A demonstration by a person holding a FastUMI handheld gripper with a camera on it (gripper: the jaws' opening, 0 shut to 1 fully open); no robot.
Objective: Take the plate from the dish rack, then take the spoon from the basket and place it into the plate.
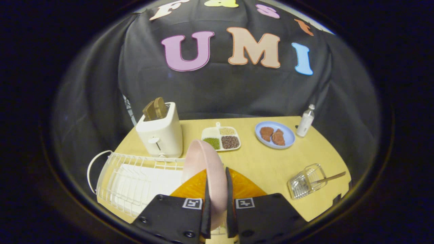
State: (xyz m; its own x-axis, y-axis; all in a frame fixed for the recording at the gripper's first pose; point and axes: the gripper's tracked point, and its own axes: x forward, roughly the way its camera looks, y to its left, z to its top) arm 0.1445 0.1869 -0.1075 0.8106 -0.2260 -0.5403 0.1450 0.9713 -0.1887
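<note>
A pale pink plate (205,162) stands on edge between my two fingers, and the gripper (217,189) is shut on its rim. The plate is held just above the right end of the white wire dish rack (135,176), apart from the rack's wires. Off to the right, near the table's front edge, a small clear basket (305,183) lies with a wooden-handled spoon (330,178) sticking out of it toward the right.
A white toaster (161,134) with two slices of toast stands behind the rack. Further back are a divided tray of grains (222,138), a blue plate with two pieces of meat (274,135) and a small white bottle (306,122). Bare wooden table (264,166) lies ahead of the fingers.
</note>
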